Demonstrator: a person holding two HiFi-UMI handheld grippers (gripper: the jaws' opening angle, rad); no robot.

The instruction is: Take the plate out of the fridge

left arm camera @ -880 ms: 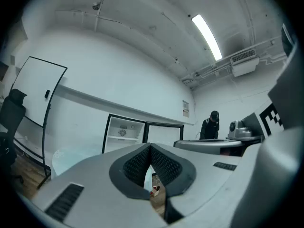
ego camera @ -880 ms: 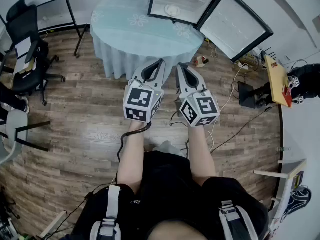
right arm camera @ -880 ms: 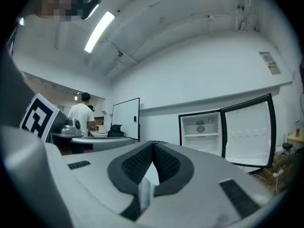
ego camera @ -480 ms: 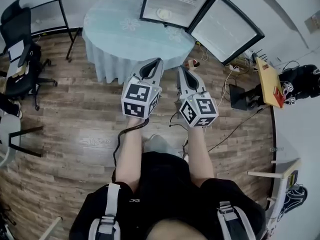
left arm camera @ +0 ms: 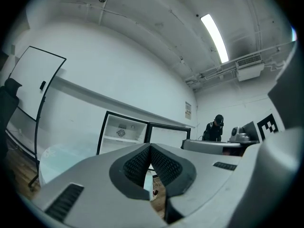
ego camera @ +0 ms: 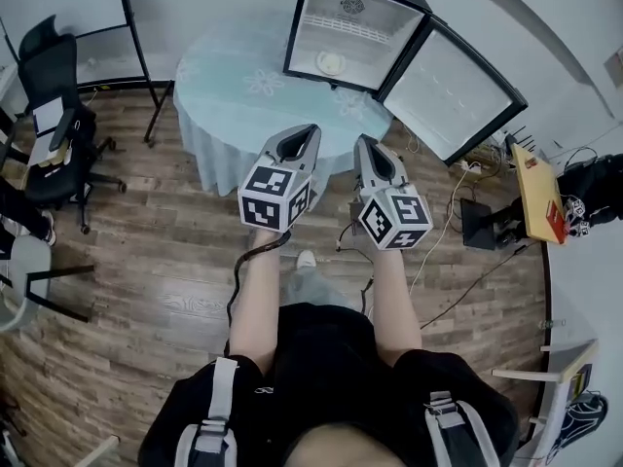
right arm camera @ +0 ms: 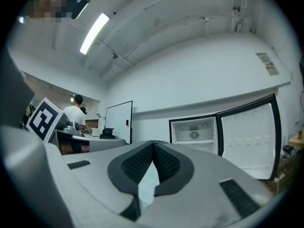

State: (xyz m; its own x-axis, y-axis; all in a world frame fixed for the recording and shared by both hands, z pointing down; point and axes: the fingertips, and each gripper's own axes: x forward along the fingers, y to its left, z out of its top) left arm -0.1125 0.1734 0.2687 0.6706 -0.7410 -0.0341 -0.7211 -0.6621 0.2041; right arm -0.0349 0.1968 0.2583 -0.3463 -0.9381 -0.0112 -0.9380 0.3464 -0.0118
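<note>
On cloth-covered round counter (ego camera: 243, 81): open fridge (ego camera: 321, 22), plate (ego camera: 331, 63) inside. Wood floor (ego camera: 146, 222), office chair (ego camera: 54, 105). Left claw (ego camera: 309, 129), right claw (ego camera: 363, 141) pressed together, empty.

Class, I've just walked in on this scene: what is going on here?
A person holds a tool in each hand. The left tool and right tool are both shut and empty, held out toward the open fridge. The plate lies inside it, not yet touched.
</note>
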